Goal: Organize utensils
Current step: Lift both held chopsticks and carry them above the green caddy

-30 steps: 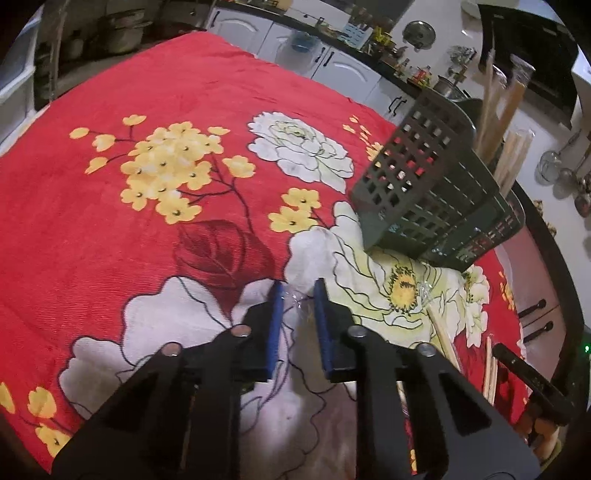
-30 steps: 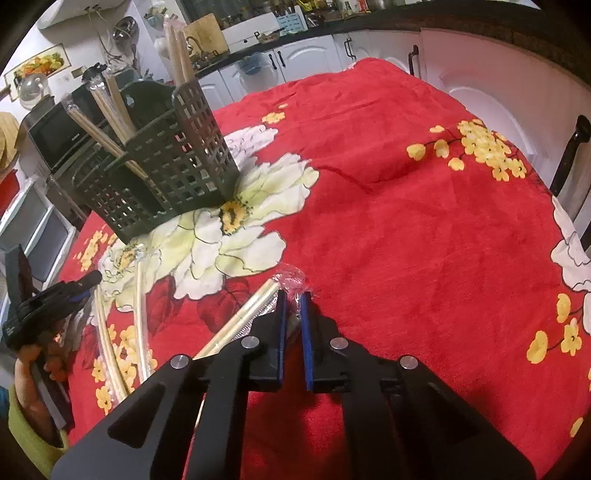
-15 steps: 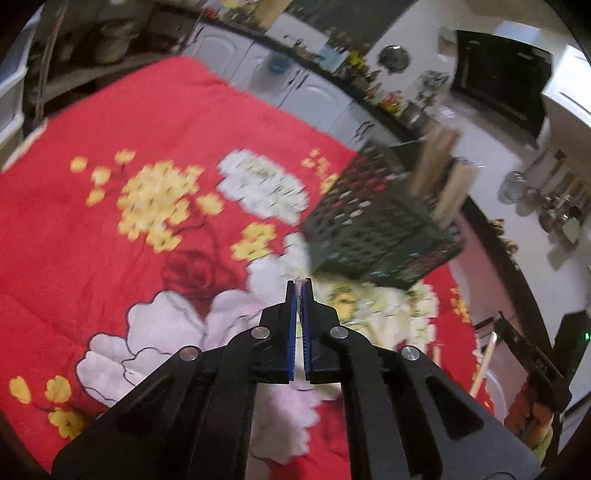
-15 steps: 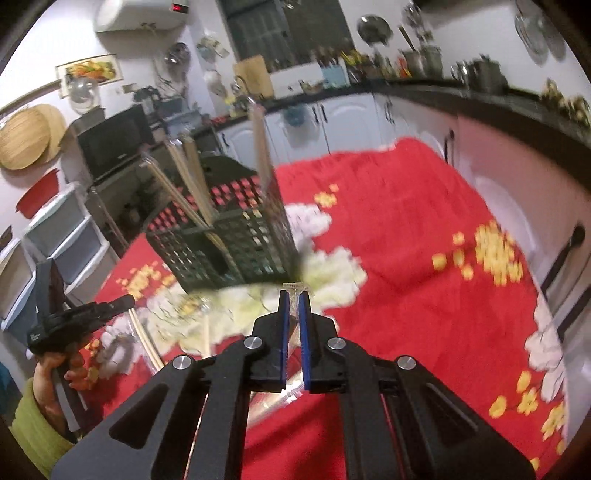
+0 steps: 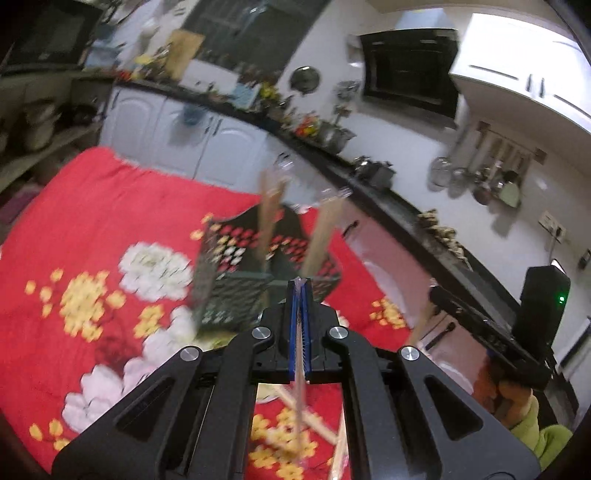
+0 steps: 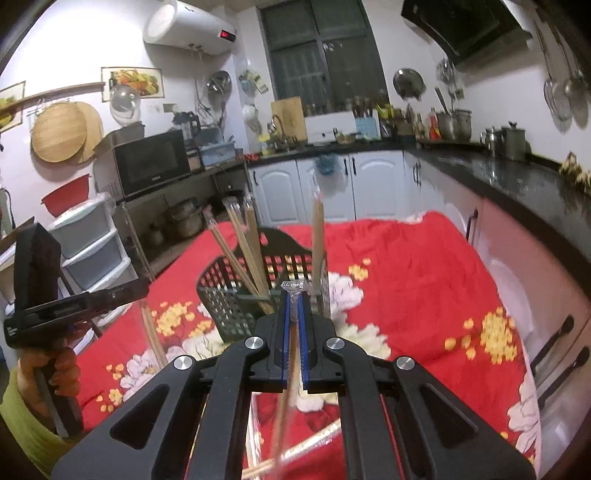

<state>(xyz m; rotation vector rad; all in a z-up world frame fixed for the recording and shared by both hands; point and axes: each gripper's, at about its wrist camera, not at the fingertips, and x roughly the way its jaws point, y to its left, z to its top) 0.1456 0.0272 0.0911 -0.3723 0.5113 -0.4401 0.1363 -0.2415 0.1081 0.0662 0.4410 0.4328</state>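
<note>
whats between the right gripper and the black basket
Nothing on the cloth. In the right wrist view the right gripper, shut on wrapped chopsticks, overlaps the black basket's near wall; the wrapper's crimped tip juts toward it. Any gap can't be judged.

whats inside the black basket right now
Several wrapped chopstick pairs stand upright in the black basket, leaning on its dividers. Their lower ends, and the basket's bottom, are hidden by its walls and the right gripper.

A microwave (image 6: 151, 164) sits beside white cabinets (image 6: 328, 188); a water heater (image 6: 188, 27) hangs above.
</note>
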